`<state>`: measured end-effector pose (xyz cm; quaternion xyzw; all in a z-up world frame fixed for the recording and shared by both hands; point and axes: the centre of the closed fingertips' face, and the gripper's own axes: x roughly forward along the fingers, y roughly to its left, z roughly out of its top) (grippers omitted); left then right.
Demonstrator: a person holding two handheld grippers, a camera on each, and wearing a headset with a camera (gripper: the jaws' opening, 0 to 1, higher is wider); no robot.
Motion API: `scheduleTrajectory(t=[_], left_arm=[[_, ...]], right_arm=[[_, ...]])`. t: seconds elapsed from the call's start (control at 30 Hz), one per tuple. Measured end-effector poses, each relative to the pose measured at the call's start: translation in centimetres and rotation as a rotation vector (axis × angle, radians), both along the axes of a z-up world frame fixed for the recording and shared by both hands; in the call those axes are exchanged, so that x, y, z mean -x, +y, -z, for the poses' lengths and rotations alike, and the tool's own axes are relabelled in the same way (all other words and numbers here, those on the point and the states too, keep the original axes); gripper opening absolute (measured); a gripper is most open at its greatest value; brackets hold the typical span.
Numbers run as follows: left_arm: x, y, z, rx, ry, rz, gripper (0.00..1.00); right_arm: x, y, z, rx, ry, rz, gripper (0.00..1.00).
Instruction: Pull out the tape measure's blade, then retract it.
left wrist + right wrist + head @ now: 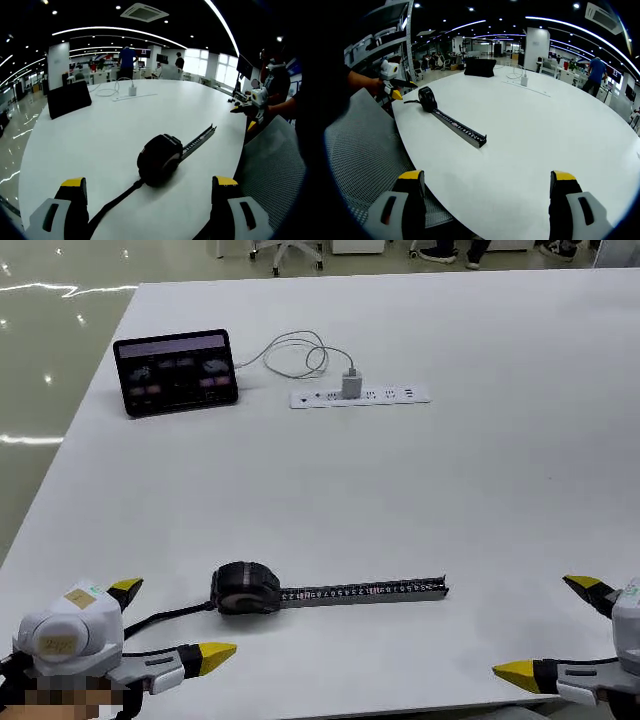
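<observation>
l tongs point(170, 621), r tongs point(548, 627) spread; blade point(365, 590) points right.

Looked like an open-plan office: large white table point(400, 490), black rectangular tablet point(176, 372), white plastic power strip point(360, 396), curved ceiling light strips point(115, 31), grey mesh chair point(360, 165).

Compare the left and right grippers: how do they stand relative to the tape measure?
The left gripper faces the case, the right gripper the blade tip. The left gripper is close, the strap between its jaws; the right gripper stands farther off. Both are open, holding nothing.
</observation>
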<state>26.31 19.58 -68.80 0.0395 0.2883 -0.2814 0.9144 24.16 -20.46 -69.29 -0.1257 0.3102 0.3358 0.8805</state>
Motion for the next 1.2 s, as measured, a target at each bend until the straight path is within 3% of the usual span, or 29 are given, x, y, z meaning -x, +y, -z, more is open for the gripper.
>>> scheduleTrajectory(t=[0.33,0.4,0.47,0.7,0.9,1.03,1.1,1.2], left_arm=[[-0.5,0.6,-0.3,-0.016,-0.010,0.006,1.00],[-0.3,0.4,-0.3,-0.009,0.004,0.019,1.00],[-0.2,0.7,-0.3,-0.027,0.001,0.017,1.00],[0.0,1.3,-0.3,-0.022,0.001,0.009,1.00],[0.0,1.9,0.1,-0.031,0.021,-0.024,1.00],[0.2,1.4,0.1,-0.025,0.023,-0.012,1.00],[0.1,1.2,-0.2,-0.033,0.001,-0.007,1.00],[-0.1,0.8,-0.7,-0.022,0.000,-0.014,1.00]], right_arm=[[0.2,0.0,-0.8,0.001,-0.009,0.016,1.00],[0.2,0.0,-0.6,-0.001,0.001,0.017,1.00],[0.2,-0.1,-0.7,0.002,-0.001,0.023,1.00],[0.7,0.7,-0.9,-0.004,0.001,0.024,1.00],[0.9,0.6,-0.6,-0.008,0.004,0.024,1.00],[0.9,0.6,-0.8,-0.006,0.005,0.014,1.00],[0.9,0.5,-0.8,-0.007,0.003,0.013,1.00],[0.9,0.4,-0.6,0.019,0.011,-0.011,1.00]])
